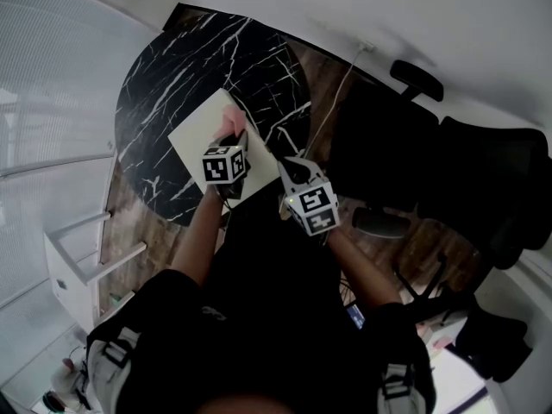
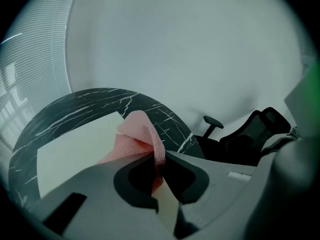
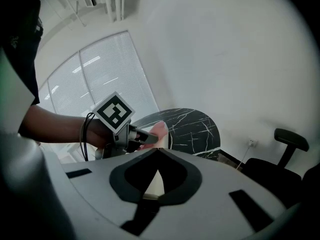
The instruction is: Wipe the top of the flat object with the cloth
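A cream flat board [image 1: 200, 132] lies on the round black marble table [image 1: 172, 76]. My left gripper [image 1: 233, 141] is over the board's near part, shut on a pink cloth [image 1: 226, 126]. In the left gripper view the cloth [image 2: 137, 134] bunches up from the pinched jaws [image 2: 160, 156] above the board [image 2: 75, 151]. My right gripper [image 1: 291, 164] hovers beside the board's near right corner. Its jaws [image 3: 157, 150] meet tip to tip with nothing seen between them. From that side the left gripper [image 3: 145, 136] and cloth [image 3: 159, 130] show just ahead.
Black office chairs [image 1: 483, 188] stand to the right of the table, one also in the right gripper view [image 3: 290, 139]. A white shelf unit [image 1: 78, 257] sits at the left by the blinds. A white cable [image 1: 341, 84] runs along the floor behind the table.
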`<state>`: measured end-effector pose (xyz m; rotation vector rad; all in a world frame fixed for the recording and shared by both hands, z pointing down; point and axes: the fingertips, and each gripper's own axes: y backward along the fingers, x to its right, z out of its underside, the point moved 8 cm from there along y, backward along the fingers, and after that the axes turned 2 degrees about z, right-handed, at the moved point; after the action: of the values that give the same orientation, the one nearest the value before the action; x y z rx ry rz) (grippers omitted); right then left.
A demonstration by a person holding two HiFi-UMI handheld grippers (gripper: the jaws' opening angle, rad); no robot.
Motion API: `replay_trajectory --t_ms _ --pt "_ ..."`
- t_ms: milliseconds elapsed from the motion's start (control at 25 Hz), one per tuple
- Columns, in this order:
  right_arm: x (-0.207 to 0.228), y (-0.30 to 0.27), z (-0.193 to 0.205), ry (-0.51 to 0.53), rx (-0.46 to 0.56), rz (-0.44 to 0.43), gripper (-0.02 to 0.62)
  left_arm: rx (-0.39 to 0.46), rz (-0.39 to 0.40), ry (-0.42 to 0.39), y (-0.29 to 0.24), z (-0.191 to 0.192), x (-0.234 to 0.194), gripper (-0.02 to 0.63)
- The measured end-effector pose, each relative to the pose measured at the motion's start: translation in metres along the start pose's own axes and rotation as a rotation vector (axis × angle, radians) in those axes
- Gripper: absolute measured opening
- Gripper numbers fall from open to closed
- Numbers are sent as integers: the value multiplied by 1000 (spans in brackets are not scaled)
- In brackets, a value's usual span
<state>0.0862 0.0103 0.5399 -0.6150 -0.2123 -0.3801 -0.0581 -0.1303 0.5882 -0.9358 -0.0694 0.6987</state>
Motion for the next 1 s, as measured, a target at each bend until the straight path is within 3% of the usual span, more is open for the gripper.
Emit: replay_trajectory --t_ms 360,720,1000 --pt "3 3 1 7 -8 1 -5 14 2 18 -1 -1 2 20" --pt "-6 7 -4 28 4 -6 -5 44 63 -4 2 -3 17 20" --pt "-9 8 -5 34 10 -17 -5 101 61 14 17 -13 12 20"
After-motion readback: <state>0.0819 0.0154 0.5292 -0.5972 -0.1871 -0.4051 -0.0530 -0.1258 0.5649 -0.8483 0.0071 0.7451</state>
